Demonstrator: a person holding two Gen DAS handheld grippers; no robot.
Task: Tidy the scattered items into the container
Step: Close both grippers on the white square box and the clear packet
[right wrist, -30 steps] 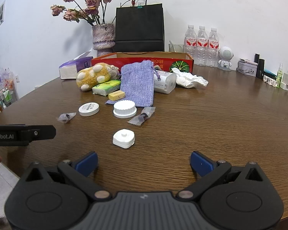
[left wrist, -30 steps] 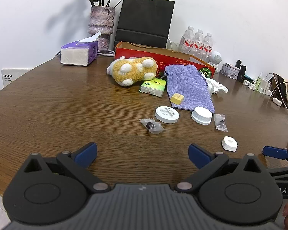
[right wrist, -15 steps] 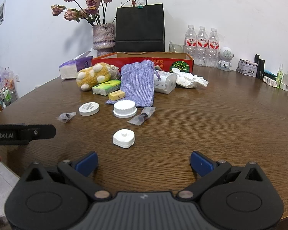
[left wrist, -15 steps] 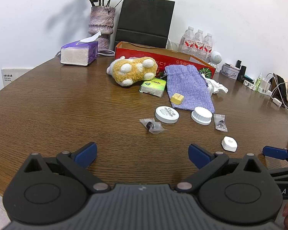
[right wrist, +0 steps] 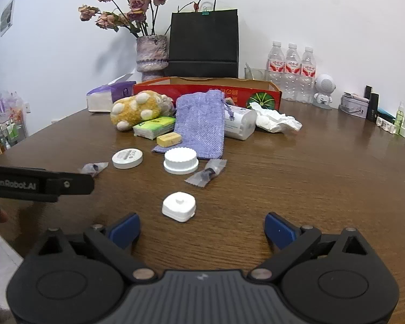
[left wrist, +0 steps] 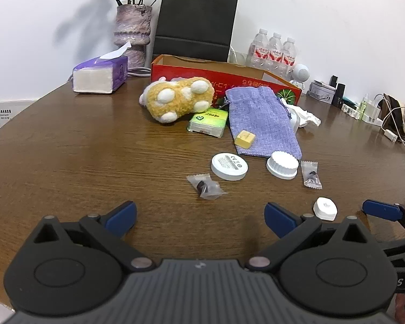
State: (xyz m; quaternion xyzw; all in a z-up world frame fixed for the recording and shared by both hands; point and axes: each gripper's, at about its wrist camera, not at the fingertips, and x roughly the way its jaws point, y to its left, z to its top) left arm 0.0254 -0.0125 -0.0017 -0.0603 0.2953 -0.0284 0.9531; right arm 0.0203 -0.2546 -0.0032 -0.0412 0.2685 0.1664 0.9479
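Both hand-held grippers, left (left wrist: 199, 217) and right (right wrist: 202, 229), are held released above the tabletop (right wrist: 310, 189); nothing is grasped. A pickup is judged pending: the white puck (right wrist: 179, 206), just ahead of the right, must be straddled, the box (right wrist: 208, 91) lying far beyond.

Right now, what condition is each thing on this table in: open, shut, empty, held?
left gripper: open, empty
right gripper: open, empty
red box: open-topped, contents hidden
purple pouch: lying flat, mouth leaning on box
plush toy: lying on its side
ridged white cap: loose on table
tissue box: open, tissue sticking out
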